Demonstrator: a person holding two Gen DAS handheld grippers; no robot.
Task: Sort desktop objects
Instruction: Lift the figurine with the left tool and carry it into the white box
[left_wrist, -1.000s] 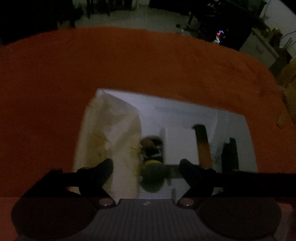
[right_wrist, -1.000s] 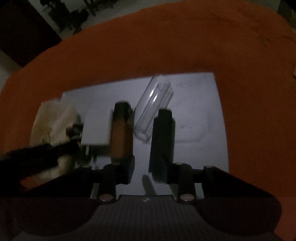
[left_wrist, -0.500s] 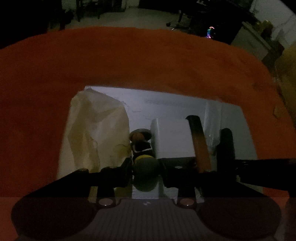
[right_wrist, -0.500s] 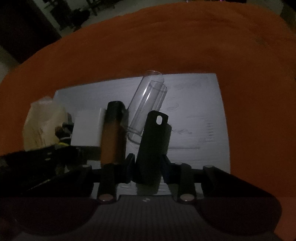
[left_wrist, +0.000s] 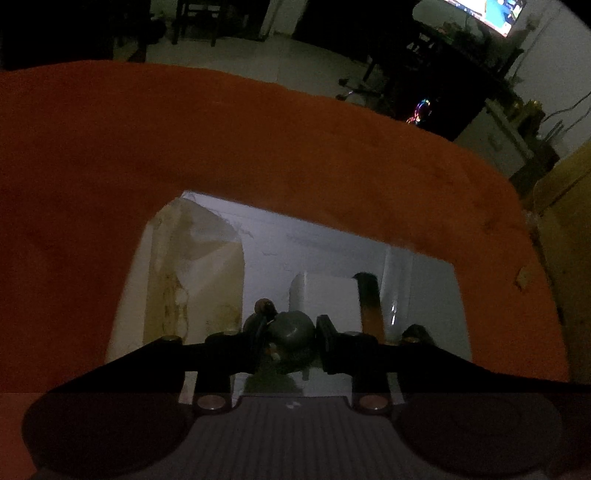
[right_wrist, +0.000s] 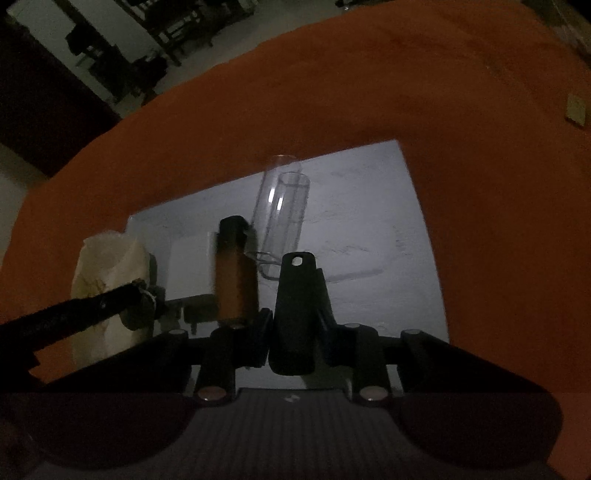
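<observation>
My left gripper is shut on a small round grey-green toy figure and holds it above the white sheet. My right gripper is shut on a black flat case with a hole at its top. An orange-brown tube with a black cap lies beside a white box and a clear plastic cylinder. The tube and the box also show in the left wrist view. The left gripper's arm shows at the left of the right wrist view.
A crumpled cream paper bag lies on the sheet's left part; it also shows in the right wrist view. An orange cloth covers the table. A dim room with furniture lies beyond the far edge.
My left gripper has closed on the toy figure and raised it. My right gripper has closed on the black case and lifted it off the sheet.
</observation>
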